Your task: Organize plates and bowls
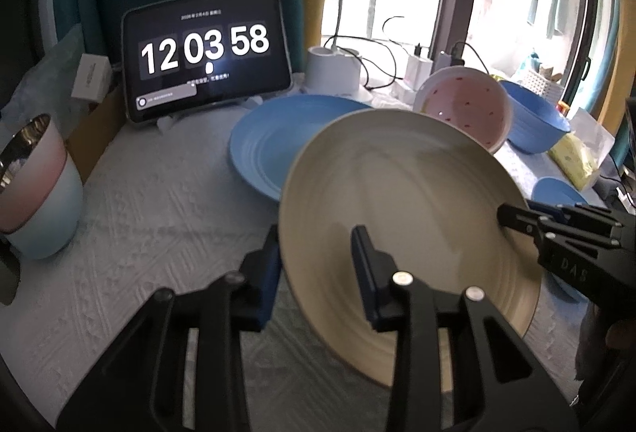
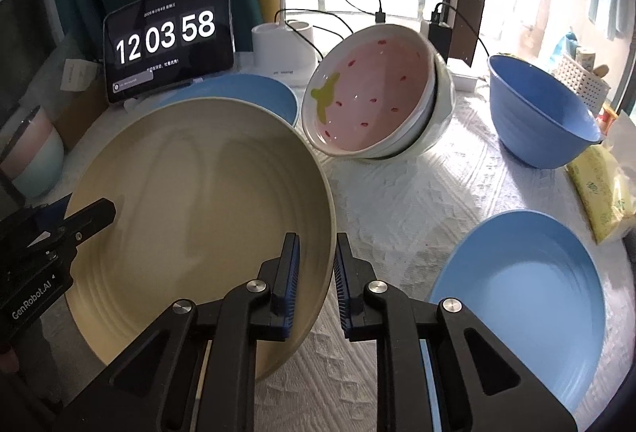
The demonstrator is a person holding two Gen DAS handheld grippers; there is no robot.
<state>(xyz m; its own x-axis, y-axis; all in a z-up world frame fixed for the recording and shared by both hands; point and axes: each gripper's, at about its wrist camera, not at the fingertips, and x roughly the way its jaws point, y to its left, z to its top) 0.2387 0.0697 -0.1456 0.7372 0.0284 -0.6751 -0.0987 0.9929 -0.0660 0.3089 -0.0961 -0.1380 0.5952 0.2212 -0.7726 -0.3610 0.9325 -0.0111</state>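
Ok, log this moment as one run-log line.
phase: lifting | cream plate: tilted, above cloth | left gripper: fingers straddle its rim | right gripper: fingers straddle opposite rim | blue plate: behind, on cloth

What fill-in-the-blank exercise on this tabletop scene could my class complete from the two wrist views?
1. Both grippers, left gripper and right gripper, grip the rim of the ______ plate.
2. The tablet displays a ______.
3. The tilted bowl has a ______ painted inside.
4. The deep bowl near the window is ______ in colour.

Missing words: cream; clock; strawberry; blue
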